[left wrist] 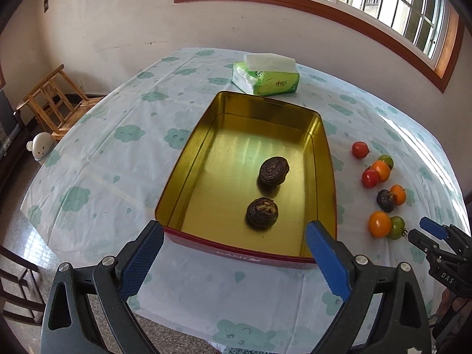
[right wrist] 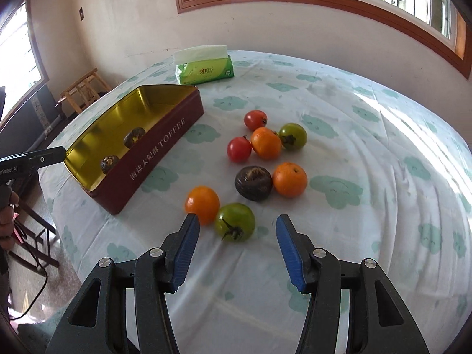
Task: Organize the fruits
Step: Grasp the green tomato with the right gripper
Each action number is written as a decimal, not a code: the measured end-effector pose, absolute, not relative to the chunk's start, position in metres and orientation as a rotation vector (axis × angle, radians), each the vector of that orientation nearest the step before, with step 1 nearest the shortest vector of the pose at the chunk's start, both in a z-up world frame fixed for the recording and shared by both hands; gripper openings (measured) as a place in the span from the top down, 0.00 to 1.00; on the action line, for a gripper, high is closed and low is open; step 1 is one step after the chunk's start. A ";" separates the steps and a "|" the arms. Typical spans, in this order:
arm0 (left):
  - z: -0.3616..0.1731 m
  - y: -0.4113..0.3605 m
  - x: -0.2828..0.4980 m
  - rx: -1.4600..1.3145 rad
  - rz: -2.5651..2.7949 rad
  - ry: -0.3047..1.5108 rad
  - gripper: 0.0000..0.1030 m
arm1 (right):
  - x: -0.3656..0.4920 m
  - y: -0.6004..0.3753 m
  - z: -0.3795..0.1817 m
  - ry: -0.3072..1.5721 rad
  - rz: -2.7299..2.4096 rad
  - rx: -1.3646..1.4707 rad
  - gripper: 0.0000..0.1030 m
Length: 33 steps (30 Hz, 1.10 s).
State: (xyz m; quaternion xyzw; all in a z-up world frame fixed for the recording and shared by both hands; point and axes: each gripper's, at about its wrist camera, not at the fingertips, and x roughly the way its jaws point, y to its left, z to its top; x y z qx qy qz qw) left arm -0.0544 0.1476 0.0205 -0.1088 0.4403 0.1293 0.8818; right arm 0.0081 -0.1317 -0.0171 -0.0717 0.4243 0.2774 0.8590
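Observation:
A dark red toffee tin (left wrist: 183,159) (right wrist: 165,144) with a gold inside holds two dark brown water chestnuts (left wrist: 262,213) (left wrist: 274,170). My left gripper (left wrist: 234,246) is open and empty, just in front of the tin's near wall. To the tin's right, loose fruit lies on the cloth: a third dark chestnut (right wrist: 253,183), three oranges (right wrist: 203,204) (right wrist: 289,179) (right wrist: 266,142), two red tomatoes (right wrist: 239,149) (right wrist: 255,119) and two green tomatoes (right wrist: 234,221) (right wrist: 292,135). My right gripper (right wrist: 237,230) is open and empty, its fingers on either side of the near green tomato.
A green tissue pack (left wrist: 265,78) (right wrist: 204,67) lies behind the tin. The table has a white cloth (right wrist: 368,177) with green cloud prints. Wooden stools (left wrist: 50,100) stand on the floor beyond the table's left edge.

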 end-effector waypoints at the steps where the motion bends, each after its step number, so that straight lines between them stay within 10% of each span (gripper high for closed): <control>1: 0.020 0.144 -0.053 -0.222 0.261 0.920 0.07 | 0.008 -0.132 -0.020 0.894 0.585 -0.148 0.46; 33: 0.016 0.060 -0.016 -0.112 0.086 0.966 0.07 | 0.022 -0.109 -0.051 0.895 0.635 -0.192 0.63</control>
